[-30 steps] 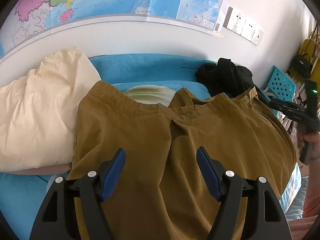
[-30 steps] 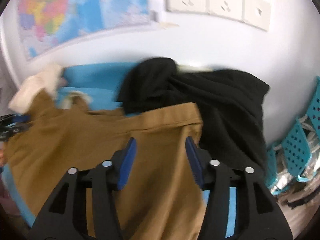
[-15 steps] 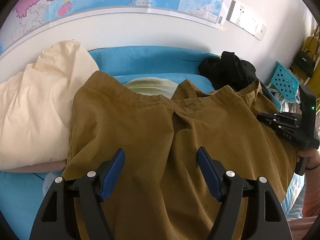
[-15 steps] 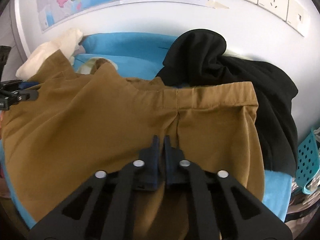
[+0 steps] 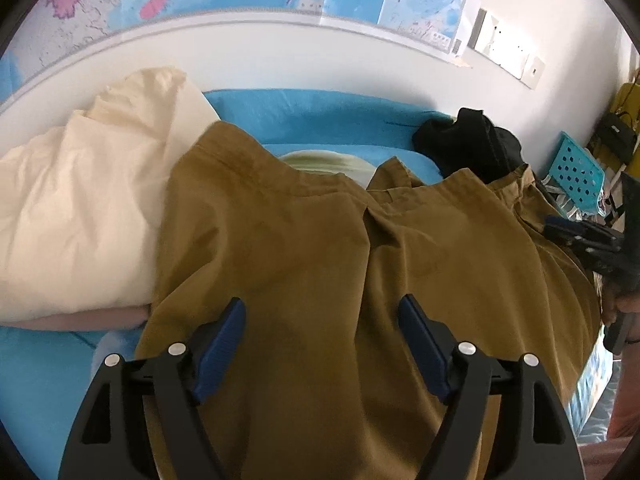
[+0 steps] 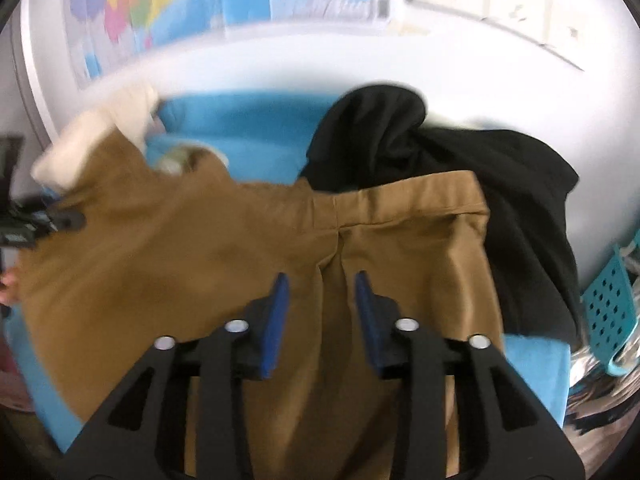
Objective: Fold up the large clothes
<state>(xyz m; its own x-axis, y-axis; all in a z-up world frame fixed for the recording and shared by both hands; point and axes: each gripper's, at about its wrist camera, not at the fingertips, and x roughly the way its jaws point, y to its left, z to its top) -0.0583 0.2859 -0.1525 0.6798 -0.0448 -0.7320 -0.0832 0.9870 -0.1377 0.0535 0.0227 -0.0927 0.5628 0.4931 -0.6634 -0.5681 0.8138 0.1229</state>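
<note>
While my left gripper hangs released and my right gripper, jaws just reopened, grasps nothing above the brown trousers spread on the blue bed, risk: right-hand waistband snagging the black garment just beyond it.

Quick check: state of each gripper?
Left gripper: open, above the brown cotton trousers.
Right gripper: open, jaws just opening, holding nothing.

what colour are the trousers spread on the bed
Mustard brown trousers, plain, no pattern; clearest in the left wrist view.
</note>
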